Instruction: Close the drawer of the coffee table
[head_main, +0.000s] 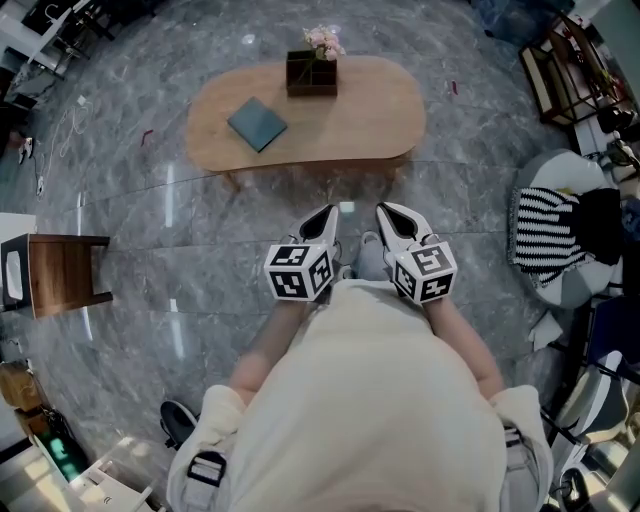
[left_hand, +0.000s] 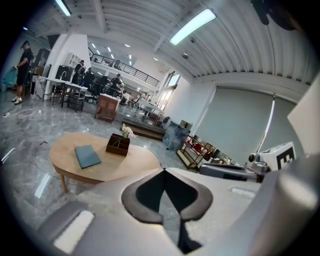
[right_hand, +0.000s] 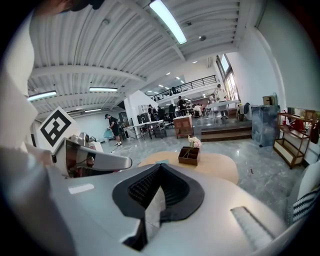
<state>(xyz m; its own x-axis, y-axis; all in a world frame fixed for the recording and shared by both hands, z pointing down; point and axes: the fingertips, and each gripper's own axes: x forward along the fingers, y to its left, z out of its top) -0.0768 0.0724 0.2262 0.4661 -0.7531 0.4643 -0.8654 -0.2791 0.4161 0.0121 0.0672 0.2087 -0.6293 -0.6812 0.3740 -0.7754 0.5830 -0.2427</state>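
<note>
The oval wooden coffee table (head_main: 350, 125) stands on the grey marble floor ahead of me. On it lie a teal book (head_main: 257, 124) and a brown box with pink flowers (head_main: 312, 72). No drawer shows clearly in any view. My left gripper (head_main: 330, 213) and right gripper (head_main: 384, 211) are held side by side close to my body, short of the table's near edge, both shut and empty. The left gripper view shows its closed jaws (left_hand: 164, 171) below the table (left_hand: 107, 167). The right gripper view has its closed jaws (right_hand: 160, 166) before the table (right_hand: 222, 167).
A dark wooden side table (head_main: 62, 272) stands at the left. A chair with a striped cushion (head_main: 548, 235) sits at the right, and a metal shelf (head_main: 570, 70) at the far right. Desks and people fill the hall behind.
</note>
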